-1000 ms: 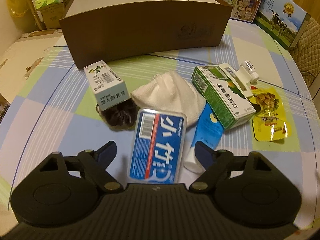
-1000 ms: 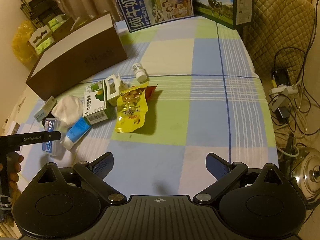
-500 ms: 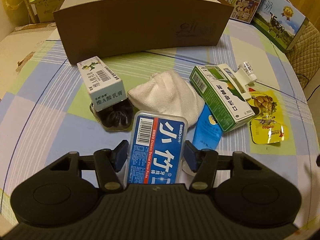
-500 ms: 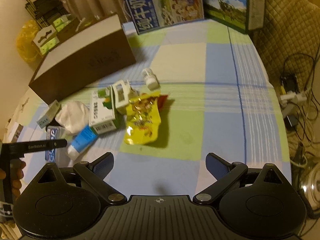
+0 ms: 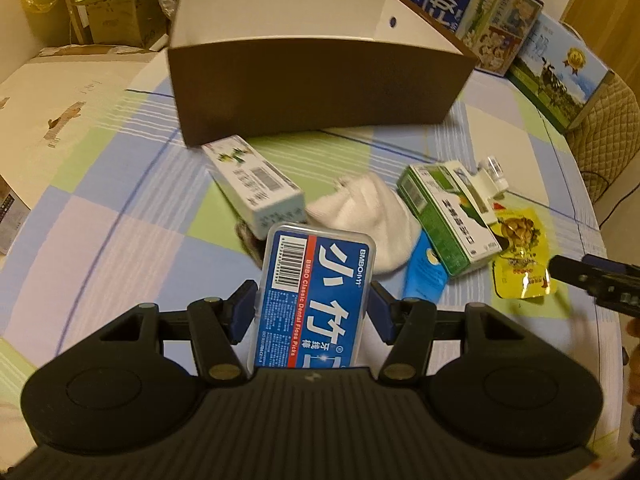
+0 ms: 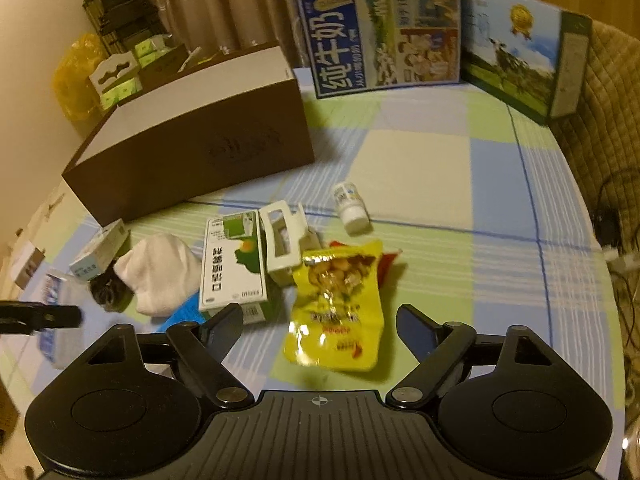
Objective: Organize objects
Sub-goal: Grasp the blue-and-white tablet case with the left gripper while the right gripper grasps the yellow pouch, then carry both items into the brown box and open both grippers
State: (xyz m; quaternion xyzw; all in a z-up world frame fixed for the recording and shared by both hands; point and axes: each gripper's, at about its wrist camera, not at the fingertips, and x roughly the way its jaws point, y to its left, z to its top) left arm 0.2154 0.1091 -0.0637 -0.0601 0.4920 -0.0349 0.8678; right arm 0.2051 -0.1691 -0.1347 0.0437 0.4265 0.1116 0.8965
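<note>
My left gripper (image 5: 314, 312) is shut on a blue floss-pick case (image 5: 316, 296), held up off the checked cloth. Ahead of it stands the open brown box (image 5: 320, 80) with a white inside. On the cloth lie a long white-green carton (image 5: 256, 184), a white cloth (image 5: 364, 216), a green-white medicine box (image 5: 448, 220), a blue tube (image 5: 424, 272) and a yellow snack pouch (image 5: 520, 252). My right gripper (image 6: 320, 326) is open, low over the yellow snack pouch (image 6: 336, 308), with the green-white medicine box (image 6: 234, 268) by its left finger.
A small white bottle (image 6: 350, 206) lies past the pouch. A dark scrunchie (image 6: 106, 294) sits under the white cloth (image 6: 160, 272). Milk cartons (image 6: 384, 32) stand along the far edge. Cardboard boxes (image 5: 108, 12) are stacked left of the brown box (image 6: 192, 152). Cables hang at the right.
My left gripper has shut on the floss-pick case and lifted it toward the brown box. My right gripper has moved forward and down to the yellow pouch, staying open.
</note>
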